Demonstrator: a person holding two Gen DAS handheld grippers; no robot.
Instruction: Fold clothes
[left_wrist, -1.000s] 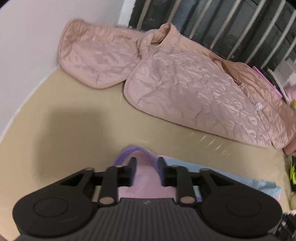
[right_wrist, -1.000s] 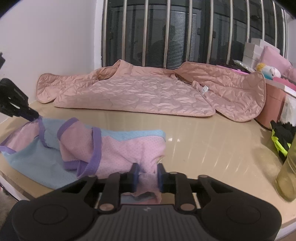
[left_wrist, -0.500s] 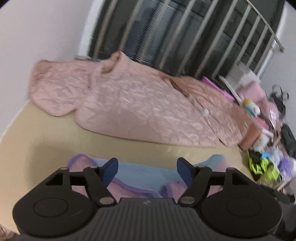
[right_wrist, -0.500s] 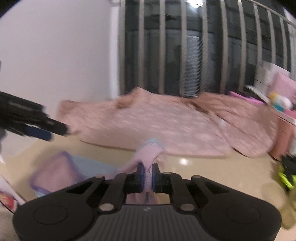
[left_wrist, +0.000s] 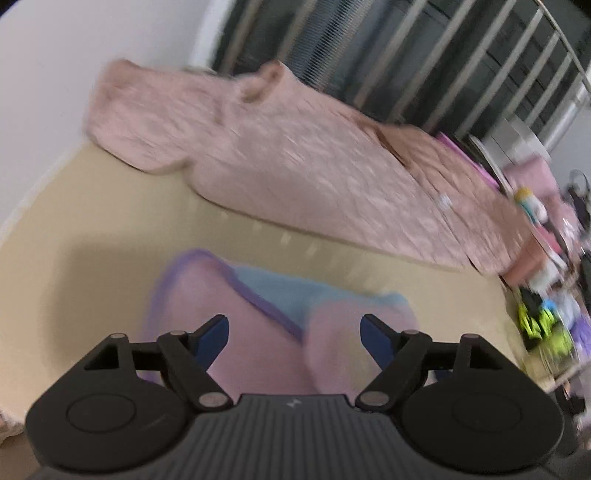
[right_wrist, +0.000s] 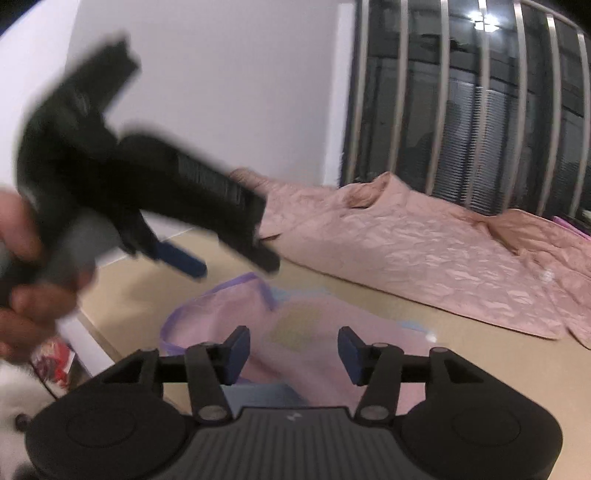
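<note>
A small pink and light-blue garment with purple trim lies folded over on the beige table, also in the right wrist view. My left gripper is open and empty, just above the garment's near side. My right gripper is open and empty above the garment. The left gripper, held in a hand, shows blurred at the left of the right wrist view, raised above the garment's left end.
A large quilted pink jacket lies spread along the table's back by the barred window. The white wall is at left. Clutter with neon-yellow items sits at the table's right end. The table edge runs at left.
Both grippers have let go of the garment and opened: the left one first, the right one in the last half second. The garment now lies folded over on itself. Both grippers have lifted.
</note>
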